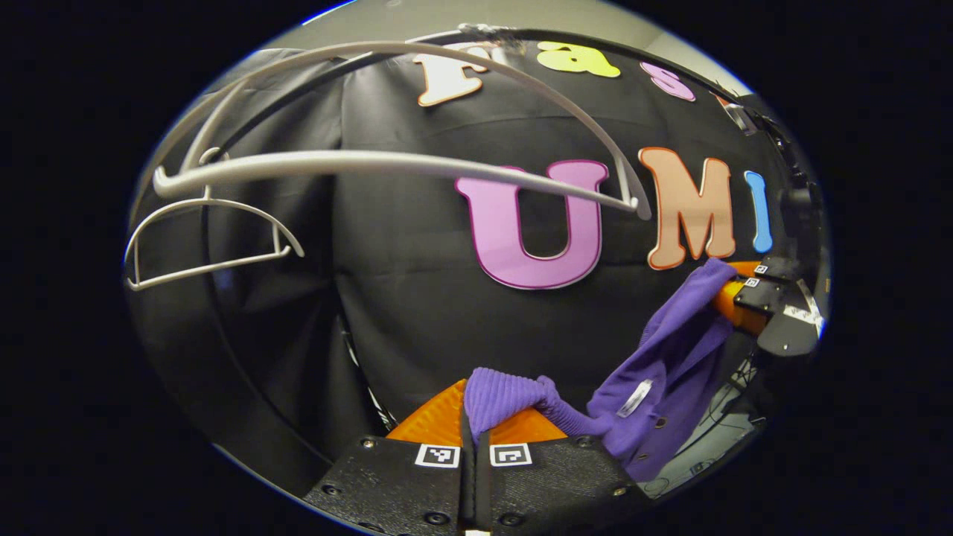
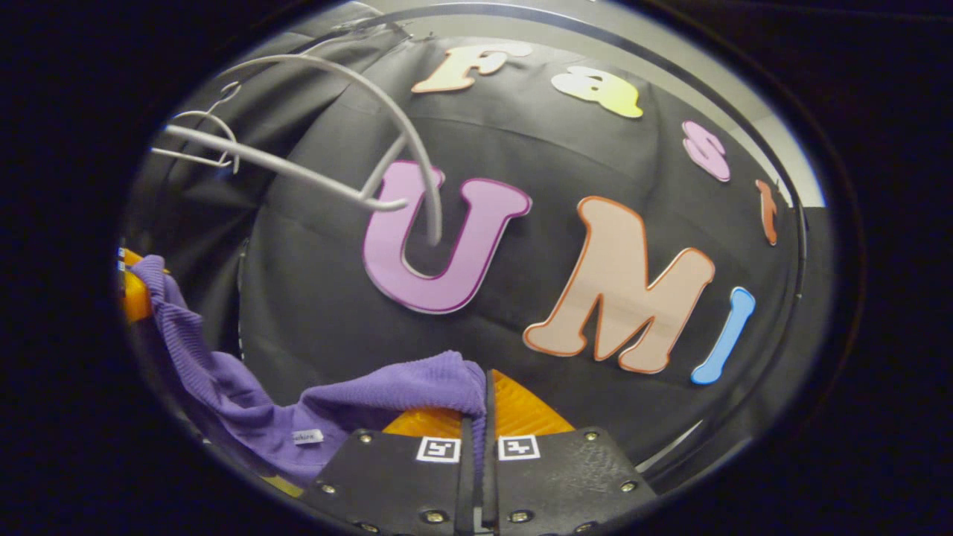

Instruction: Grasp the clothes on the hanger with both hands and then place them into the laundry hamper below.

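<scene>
A purple knit garment (image 1: pixel 655 372) hangs slack between my two grippers, off the hanger. My left gripper (image 1: pixel 476 417) is shut on one end of it, the cloth bunched over its fingers. In the left gripper view the right gripper (image 1: pixel 752 298) holds the other end at the right edge. In the right gripper view my right gripper (image 2: pixel 476 409) is shut on the purple garment (image 2: pixel 313 417), which trails left to the left gripper (image 2: pixel 130 290). A bare white hanger (image 1: pixel 387 164) hangs above, seen also as the white hanger (image 2: pixel 320 175) at upper left.
A second white hanger (image 1: pixel 208 246) hangs farther left on the rail (image 1: pixel 298 82). The black cloth wall stands close behind everything. Pale floor (image 1: pixel 715 439) shows low at the right under the garment.
</scene>
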The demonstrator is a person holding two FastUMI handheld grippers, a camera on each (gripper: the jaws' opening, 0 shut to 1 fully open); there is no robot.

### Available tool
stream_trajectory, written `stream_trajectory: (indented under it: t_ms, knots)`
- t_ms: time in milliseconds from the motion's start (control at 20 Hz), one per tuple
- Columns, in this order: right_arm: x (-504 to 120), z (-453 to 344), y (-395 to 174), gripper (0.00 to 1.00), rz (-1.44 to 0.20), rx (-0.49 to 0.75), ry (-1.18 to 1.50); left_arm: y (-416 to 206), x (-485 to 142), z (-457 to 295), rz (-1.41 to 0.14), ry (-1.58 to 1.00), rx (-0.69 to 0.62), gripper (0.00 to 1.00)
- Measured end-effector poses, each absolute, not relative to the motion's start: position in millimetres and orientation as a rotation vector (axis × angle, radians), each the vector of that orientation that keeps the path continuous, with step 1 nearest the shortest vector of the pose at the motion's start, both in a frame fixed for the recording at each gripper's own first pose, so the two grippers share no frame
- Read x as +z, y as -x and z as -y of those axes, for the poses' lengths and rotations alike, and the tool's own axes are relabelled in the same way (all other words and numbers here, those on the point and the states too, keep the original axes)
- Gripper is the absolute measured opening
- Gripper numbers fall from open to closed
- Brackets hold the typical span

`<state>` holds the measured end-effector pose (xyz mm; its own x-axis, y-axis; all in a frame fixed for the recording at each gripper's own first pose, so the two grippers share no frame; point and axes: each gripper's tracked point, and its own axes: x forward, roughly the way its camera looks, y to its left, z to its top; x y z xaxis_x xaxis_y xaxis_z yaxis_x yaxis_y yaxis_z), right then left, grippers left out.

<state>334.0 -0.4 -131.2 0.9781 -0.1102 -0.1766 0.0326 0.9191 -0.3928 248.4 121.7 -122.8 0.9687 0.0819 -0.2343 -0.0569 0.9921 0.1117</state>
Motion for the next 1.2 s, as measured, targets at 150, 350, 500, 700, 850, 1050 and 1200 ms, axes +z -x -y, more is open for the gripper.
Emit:
stream_trajectory:
  t_ms: [150,350,500,700,850,1050,1200]
  knots:
    - [-174.3,-14.1,-316.5,0.04,-0.293,-0.021,0.386,-242.2,-146.7,-106.7,-0.3,-0.102,0.021,0.01]
    - [-229.3,-23.5,-292.2,0.04,-0.43,0.022,0.368,-234.2,-180.0,-98.3,-0.372,-0.099,-0.025,0.01]
    - [-259.7,-27.1,-272.0,0.05,-0.53,0.052,0.363,-224.9,-202.0,-95.1,-0.429,-0.091,-0.044,0.01]
    - [-316.4,-36.7,-245.6,0.11,-0.727,0.15,0.299,-211.1,-231.8,-88.1,-0.523,-0.064,-0.055,0.06]
    - [-328.8,-34.3,-228.3,0.16,-0.795,0.165,0.293,-197.3,-250.4,-86.2,-0.584,-0.037,-0.063,0.12]
    - [-325.9,-36.2,-219.3,0.16,-0.794,0.159,0.294,-178.2,-272.2,-85.6,-0.659,-0.015,-0.065,0.2]
    - [-324.2,-38.3,-219.5,0.16,-0.788,0.159,0.294,-181.2,-264.2,-85.7,-0.633,-0.037,-0.075,0.25]
